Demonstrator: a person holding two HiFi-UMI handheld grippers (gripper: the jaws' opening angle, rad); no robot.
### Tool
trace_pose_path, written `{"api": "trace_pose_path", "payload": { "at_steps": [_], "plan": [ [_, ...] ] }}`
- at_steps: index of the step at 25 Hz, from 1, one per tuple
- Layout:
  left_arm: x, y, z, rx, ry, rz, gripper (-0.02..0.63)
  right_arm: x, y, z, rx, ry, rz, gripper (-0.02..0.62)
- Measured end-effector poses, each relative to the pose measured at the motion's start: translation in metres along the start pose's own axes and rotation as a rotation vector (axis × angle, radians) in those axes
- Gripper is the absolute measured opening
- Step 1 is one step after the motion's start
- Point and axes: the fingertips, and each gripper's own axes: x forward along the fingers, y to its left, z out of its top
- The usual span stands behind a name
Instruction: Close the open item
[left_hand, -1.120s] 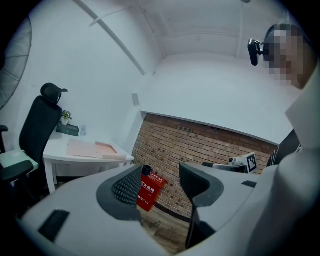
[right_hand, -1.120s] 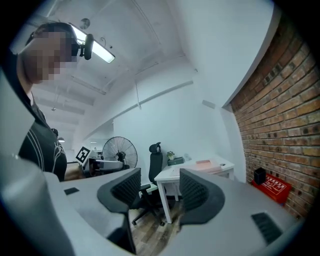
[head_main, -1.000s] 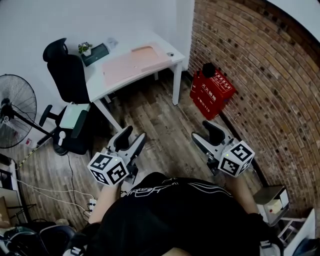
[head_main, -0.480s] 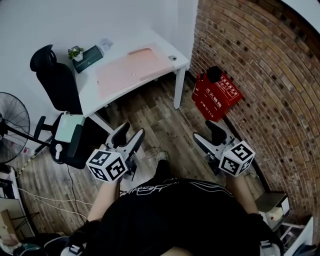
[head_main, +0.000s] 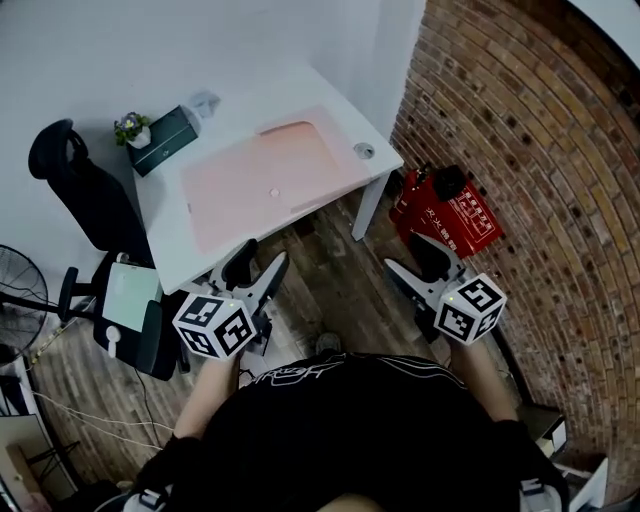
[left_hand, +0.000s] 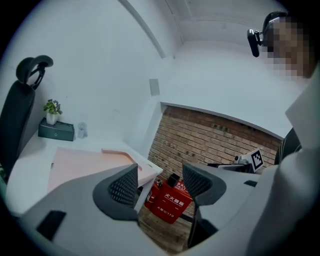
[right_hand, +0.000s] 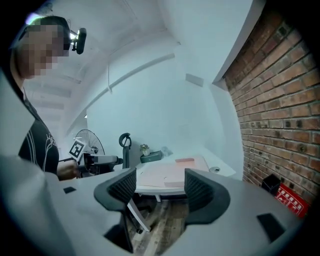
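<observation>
Left hand-held gripper (head_main: 255, 266): jaws opening, nothing between. Right hand-held gripper (head_main: 412, 265): jaws apart, empty. Ahead, white rectangular desk (head_main: 372, 140) (pink flat mat (head_main: 260, 175) on it). Small potted plant (head_main: 130, 127) tops the dark green box (head_main: 160, 135). Which item stands open: cannot tell.

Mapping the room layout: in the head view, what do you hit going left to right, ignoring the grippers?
Fan → black office chair → pink mat → small round object → red box.

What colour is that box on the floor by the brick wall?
The box is red with white writing; the head view shows it best.
</observation>
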Motion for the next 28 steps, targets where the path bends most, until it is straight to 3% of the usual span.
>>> {"api": "trace_pose_path", "payload": {
  "at_steps": [5,11,23,28],
  "plan": [
    [0.034,0.049,0.004,-0.013,0.018,0.007,0.281,0.047,-0.033,0.006,0.003,0.025,-0.033,0.285],
    [0.054,0.079,0.001,-0.028,0.047,0.016,0.281,0.091,-0.06,0.005,0.012,0.064,-0.054,0.285],
    [0.07,0.138,0.002,-0.099,0.047,0.162,0.281,0.198,-0.127,-0.001,-0.029,0.212,-0.055,0.278],
    [0.075,0.162,0.004,-0.131,0.058,0.228,0.281,0.242,-0.156,-0.01,-0.112,0.278,-0.082,0.287]
  ]
}}
